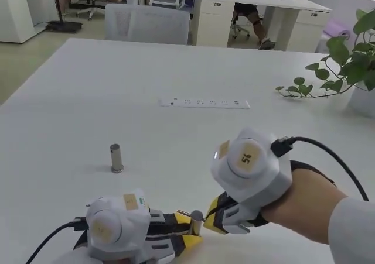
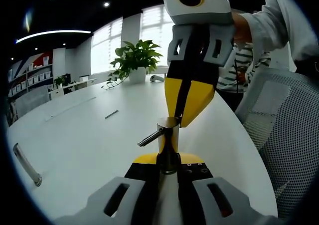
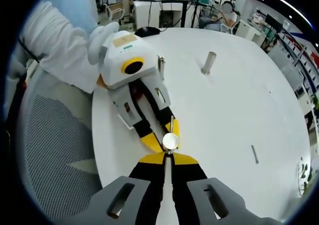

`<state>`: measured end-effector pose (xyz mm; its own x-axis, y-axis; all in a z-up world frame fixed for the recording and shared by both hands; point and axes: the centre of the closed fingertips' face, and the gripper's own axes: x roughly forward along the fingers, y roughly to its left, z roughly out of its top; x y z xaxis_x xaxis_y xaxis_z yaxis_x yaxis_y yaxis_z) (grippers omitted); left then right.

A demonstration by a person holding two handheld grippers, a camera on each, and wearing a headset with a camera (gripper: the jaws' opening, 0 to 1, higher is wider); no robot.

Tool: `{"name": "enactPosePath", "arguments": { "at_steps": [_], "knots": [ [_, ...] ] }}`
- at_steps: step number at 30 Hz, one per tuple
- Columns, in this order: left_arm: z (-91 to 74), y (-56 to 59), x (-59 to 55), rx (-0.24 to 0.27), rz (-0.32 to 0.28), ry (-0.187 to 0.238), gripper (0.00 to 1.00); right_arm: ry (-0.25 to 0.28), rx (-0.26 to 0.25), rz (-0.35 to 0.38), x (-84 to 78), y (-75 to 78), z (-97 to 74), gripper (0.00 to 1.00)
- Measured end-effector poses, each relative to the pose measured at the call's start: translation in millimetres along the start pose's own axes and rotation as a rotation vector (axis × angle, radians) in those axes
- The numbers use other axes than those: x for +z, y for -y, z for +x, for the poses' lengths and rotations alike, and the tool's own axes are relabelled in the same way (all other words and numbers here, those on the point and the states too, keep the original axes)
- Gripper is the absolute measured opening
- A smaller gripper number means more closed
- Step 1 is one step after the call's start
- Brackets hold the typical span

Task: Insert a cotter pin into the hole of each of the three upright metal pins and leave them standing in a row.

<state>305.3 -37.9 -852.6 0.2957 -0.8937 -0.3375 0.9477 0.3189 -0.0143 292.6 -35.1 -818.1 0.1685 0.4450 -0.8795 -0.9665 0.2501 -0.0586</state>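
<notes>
Beyond, a spare upright metal pin (image 1: 116, 157), power strip (image 1: 205, 103), potted plant (image 1: 345, 65).

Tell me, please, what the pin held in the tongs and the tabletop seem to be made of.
Pin: metal, probably steel, polished; it is silvery with bright highlights. Tabletop: likely laminate or painted board, smooth, matte white with soft reflections; its core is hidden.

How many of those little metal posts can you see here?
3. One post is clamped upright in the left gripper. A second post stands alone farther out on the table. A third post stands close beside the left gripper's body. Others could be hidden.
</notes>
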Motion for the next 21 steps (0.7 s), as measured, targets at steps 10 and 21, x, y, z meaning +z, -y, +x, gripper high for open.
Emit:
{"name": "enactPosePath", "arguments": {
  "at_steps": [10, 21],
  "knots": [
    [1.6, -1.2, -2.5, -0.001, 0.002, -0.016, 0.14, 0.005, -0.010, 0.033, -6.6, 3.3, -2.4, 0.13],
    [-4.3, -2.5, 3.1, 0.004, -0.030, -0.003, 0.26, 0.027, -0.004, 0.055, -7.4, 3.0, -1.8, 0.17]
  ]
}}
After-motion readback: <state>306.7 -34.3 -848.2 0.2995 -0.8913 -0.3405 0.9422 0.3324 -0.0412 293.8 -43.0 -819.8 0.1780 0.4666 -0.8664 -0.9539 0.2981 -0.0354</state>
